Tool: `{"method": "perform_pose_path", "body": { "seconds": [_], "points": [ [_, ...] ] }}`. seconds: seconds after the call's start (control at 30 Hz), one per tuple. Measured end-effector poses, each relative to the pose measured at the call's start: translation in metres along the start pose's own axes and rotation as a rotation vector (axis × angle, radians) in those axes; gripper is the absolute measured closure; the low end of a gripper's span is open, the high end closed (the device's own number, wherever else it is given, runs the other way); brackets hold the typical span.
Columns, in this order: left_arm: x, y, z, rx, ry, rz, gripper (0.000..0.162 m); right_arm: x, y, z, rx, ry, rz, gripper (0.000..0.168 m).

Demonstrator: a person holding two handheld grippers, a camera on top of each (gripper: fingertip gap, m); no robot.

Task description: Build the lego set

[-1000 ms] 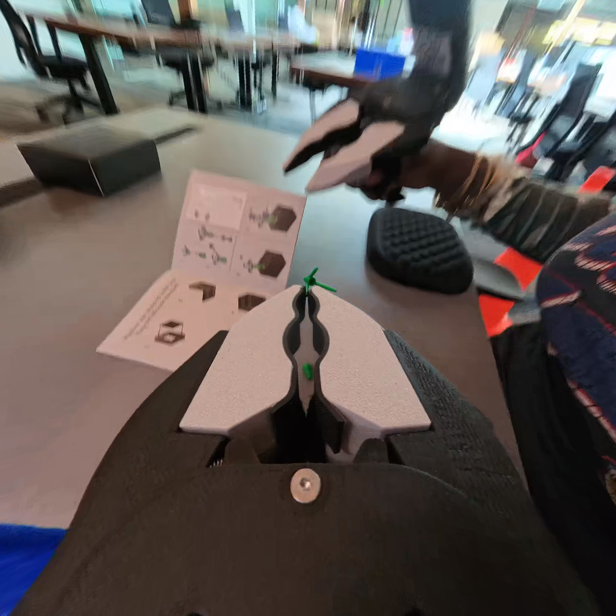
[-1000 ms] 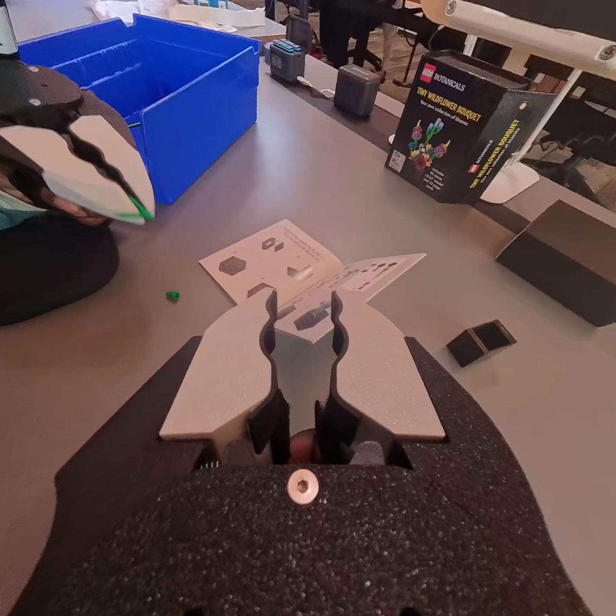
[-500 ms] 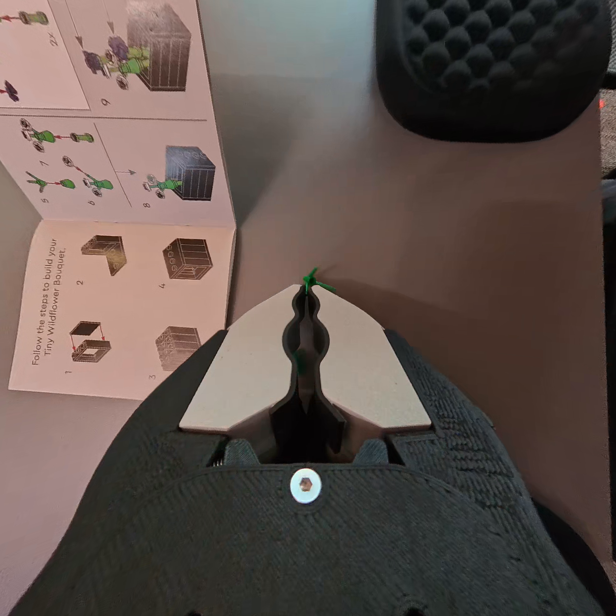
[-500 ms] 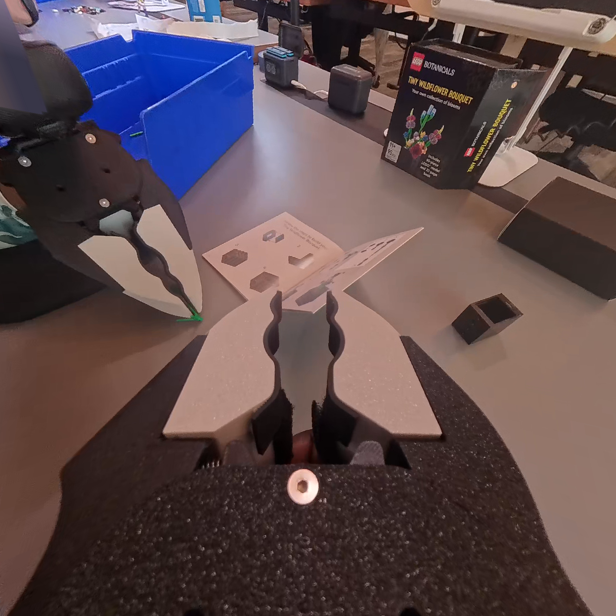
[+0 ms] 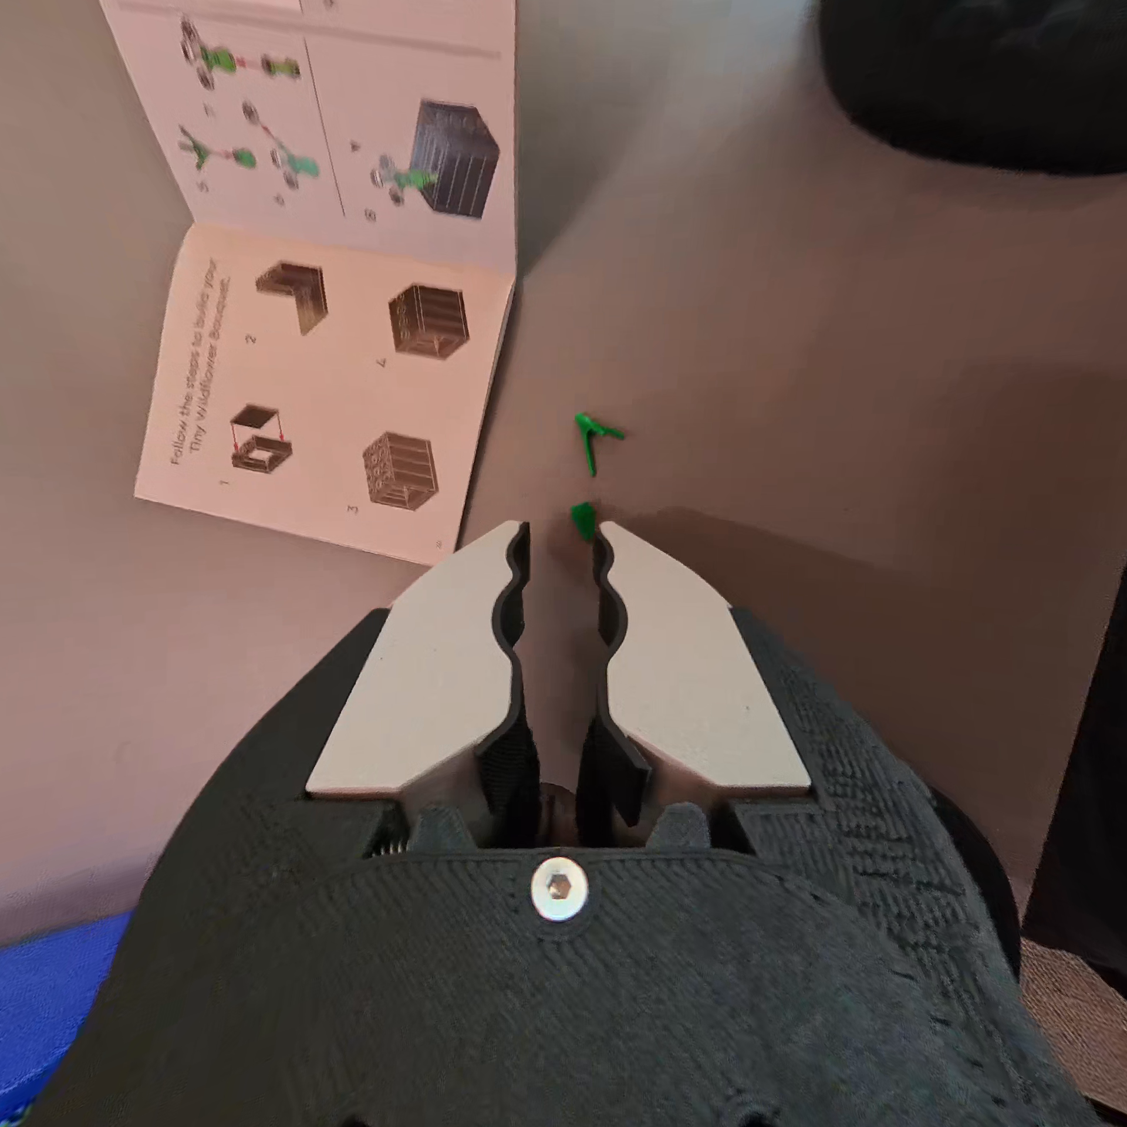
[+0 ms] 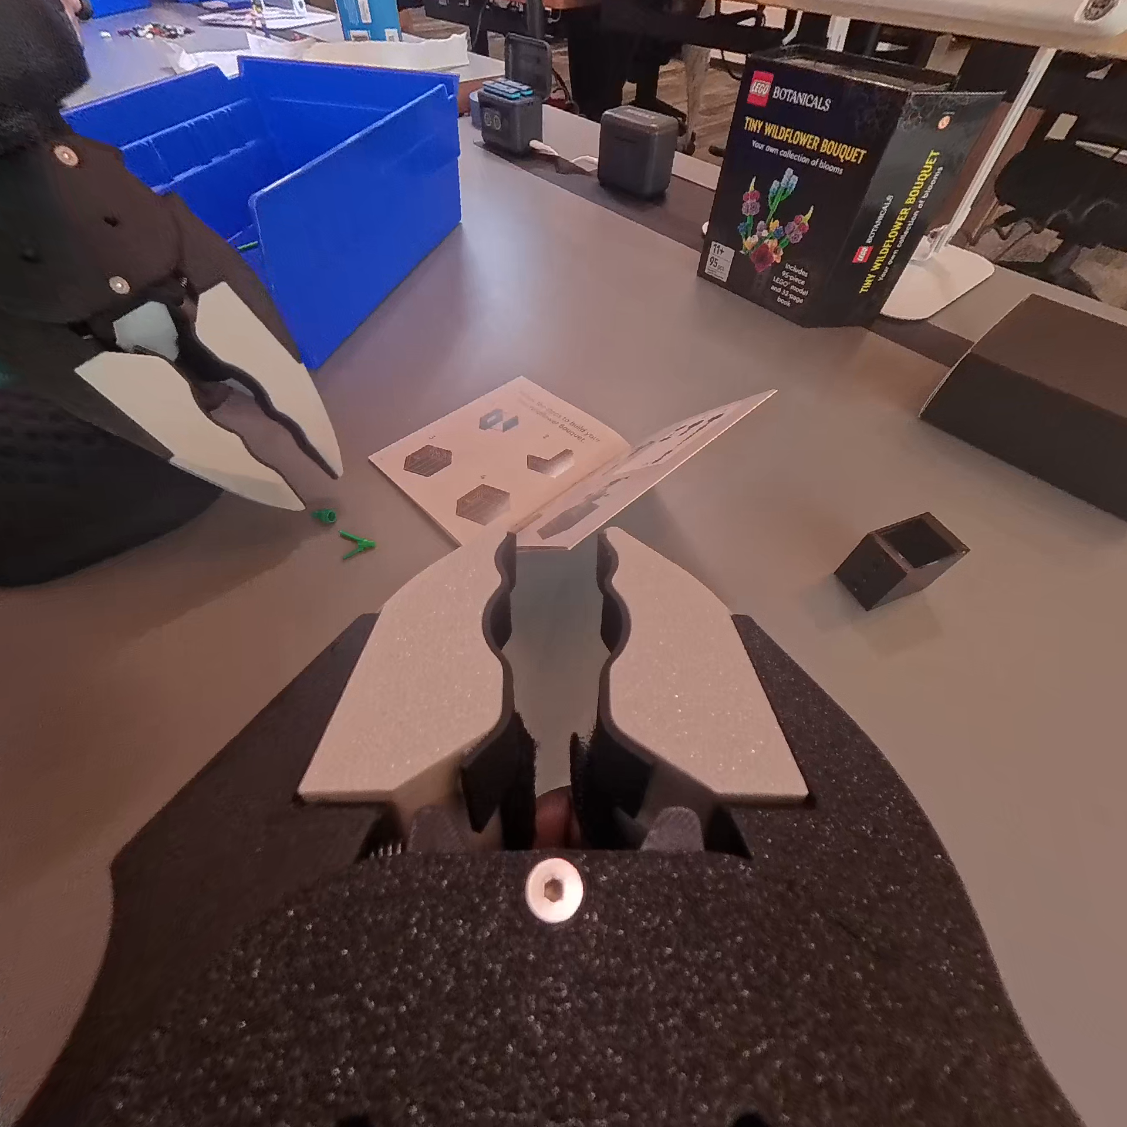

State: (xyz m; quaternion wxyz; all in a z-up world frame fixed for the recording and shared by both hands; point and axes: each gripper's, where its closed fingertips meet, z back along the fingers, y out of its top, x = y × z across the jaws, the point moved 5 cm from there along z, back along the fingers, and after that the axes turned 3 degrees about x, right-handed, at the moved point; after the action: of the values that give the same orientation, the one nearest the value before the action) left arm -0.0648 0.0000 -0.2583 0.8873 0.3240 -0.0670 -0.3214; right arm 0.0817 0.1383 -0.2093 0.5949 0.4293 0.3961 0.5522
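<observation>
A small green forked stem piece (image 5: 594,438) lies on the grey table just beyond my left gripper (image 5: 561,533), which is open and empty. A second small green stud piece (image 5: 582,519) lies right at its fingertips. Both pieces also show in the right wrist view: the stem (image 6: 357,544) and the stud (image 6: 325,516), under the left gripper (image 6: 317,488). My right gripper (image 6: 555,540) is open and empty above the table. A black open lego cube (image 6: 899,558) lies to its right. The open instruction booklet (image 6: 518,463) lies ahead.
A blue bin (image 6: 317,177) stands at the back left, the black set box (image 6: 829,183) at the back right, and a dark block (image 6: 1049,396) at the far right. A black dimpled pad (image 5: 976,79) lies near the left gripper. The booklet (image 5: 329,341) lies left of the green pieces. About 15 cm separates my left fingertips from my right. My right gripper's tips are some 15 cm from the black open lego cube (image 6: 899,558).
My left gripper came down to the table, opened and let go of the green stem piece, which now lies beside the green stud. The right gripper stayed open and moved little.
</observation>
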Motion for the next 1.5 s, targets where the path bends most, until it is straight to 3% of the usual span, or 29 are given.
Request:
{"method": "perform_pose_path", "body": {
  "seconds": [0.4, 0.6, 0.7, 0.93, 1.17, 1.33, 1.5],
  "points": [
    [0.009, -0.001, -0.01, 0.014, -0.088, 0.086, 0.155, 0.0, -0.003, 0.0, -0.019, -0.001, 0.013, 0.143],
    [0.03, 0.045, -0.011, 0.194, -0.173, 0.059, 0.155, -0.001, -0.004, -0.002, -0.014, 0.007, 0.0, 0.143],
    [0.038, 0.055, -0.034, 0.137, -0.189, 0.021, 0.155, -0.002, -0.002, -0.002, -0.012, 0.004, 0.008, 0.143],
    [0.045, 0.052, -0.052, 0.055, -0.189, 0.008, 0.154, 0.001, -0.004, 0.003, -0.013, -0.004, 0.005, 0.143],
    [0.038, 0.048, -0.028, 0.176, -0.219, 0.077, 0.141, 0.0, -0.005, 0.002, -0.014, 0.005, 0.006, 0.143],
    [0.013, 0.027, -0.007, 0.167, -0.09, 0.137, 0.14, -0.002, -0.003, -0.001, -0.012, 0.016, 0.013, 0.143],
    [0.009, 0.017, -0.01, 0.116, -0.021, 0.151, 0.142, -0.006, 0.0, -0.006, -0.007, 0.025, 0.023, 0.143]
  ]
}}
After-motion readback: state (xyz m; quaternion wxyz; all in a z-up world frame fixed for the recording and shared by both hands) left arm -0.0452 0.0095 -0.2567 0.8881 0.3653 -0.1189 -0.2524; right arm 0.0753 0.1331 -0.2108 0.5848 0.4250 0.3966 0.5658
